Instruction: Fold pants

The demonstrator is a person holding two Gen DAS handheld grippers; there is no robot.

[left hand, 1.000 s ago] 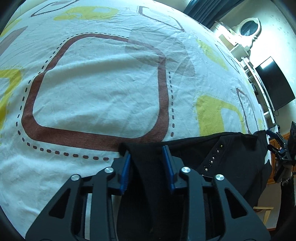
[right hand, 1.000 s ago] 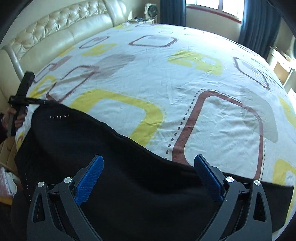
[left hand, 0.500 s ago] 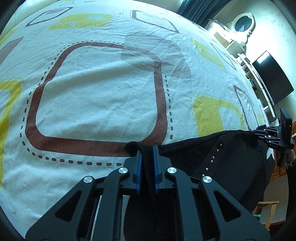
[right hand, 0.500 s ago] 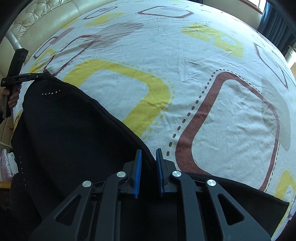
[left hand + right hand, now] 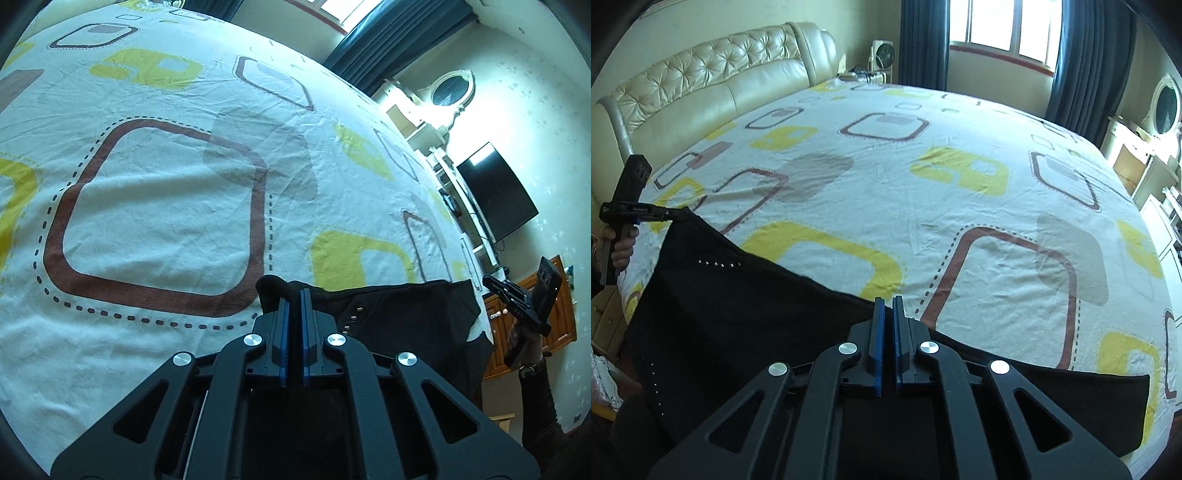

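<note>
Black pants [image 5: 746, 314] draped over the near edge of the bed [image 5: 923, 206], top edge stretched across the patterned sheet, the rest hanging off toward the floor. Pinched at two points along that top edge, well apart, presumably to keep the cloth taut and level for a lift or a carry onto the mattress. Left gripper [image 5: 294, 295] at one end: blue fingers [image 5: 283, 332] drawn nearly together, only a thin slot showing, a bunched nub of black fabric poking out just beyond the tips. Looks like a firm pinch on a corner. Right gripper [image 5: 888, 304] further along the same edge: fingers [image 5: 878, 332] likewise almost closed, the hem running right up to the tips; cloth between the pads likely but hard to confirm from here. From the left wrist view, right gripper visible at the far end of the stretched edge. Row of small studs [image 5: 718, 263] catching light near the left-hand end. Fold itself not yet begun, by the look of it.
</note>
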